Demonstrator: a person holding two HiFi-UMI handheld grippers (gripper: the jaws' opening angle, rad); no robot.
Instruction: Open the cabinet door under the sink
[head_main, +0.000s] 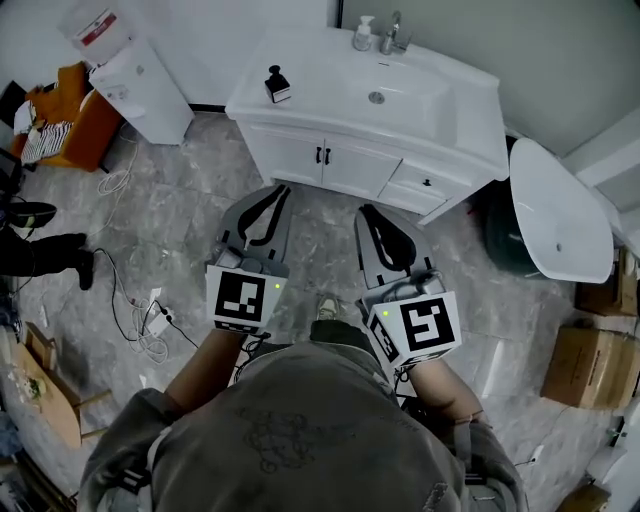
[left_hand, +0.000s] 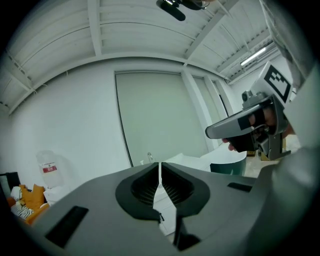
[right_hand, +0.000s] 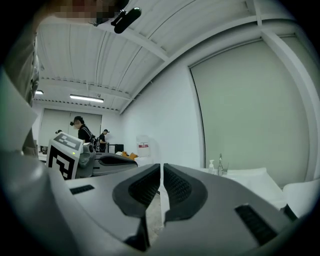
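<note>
A white vanity cabinet (head_main: 300, 150) stands under the sink basin (head_main: 376, 95) at the top of the head view. Its two doors are closed, with black handles (head_main: 322, 155) side by side at the middle. My left gripper (head_main: 279, 190) is shut and empty, pointing at the doors from a short way off over the floor. My right gripper (head_main: 367, 211) is likewise shut and empty beside it. In the left gripper view the shut jaws (left_hand: 160, 166) hide most of the cabinet (left_hand: 169, 220). The right gripper view shows shut jaws (right_hand: 162, 168) and the sink top (right_hand: 250, 175).
A drawer (head_main: 425, 184) sits right of the doors. A white tub (head_main: 560, 210) and a green bin (head_main: 505, 235) stand to the right, with cardboard boxes (head_main: 590, 365) beyond. A water dispenser (head_main: 140, 85) and floor cables (head_main: 140, 315) lie left. Two people (right_hand: 80, 129) stand far off.
</note>
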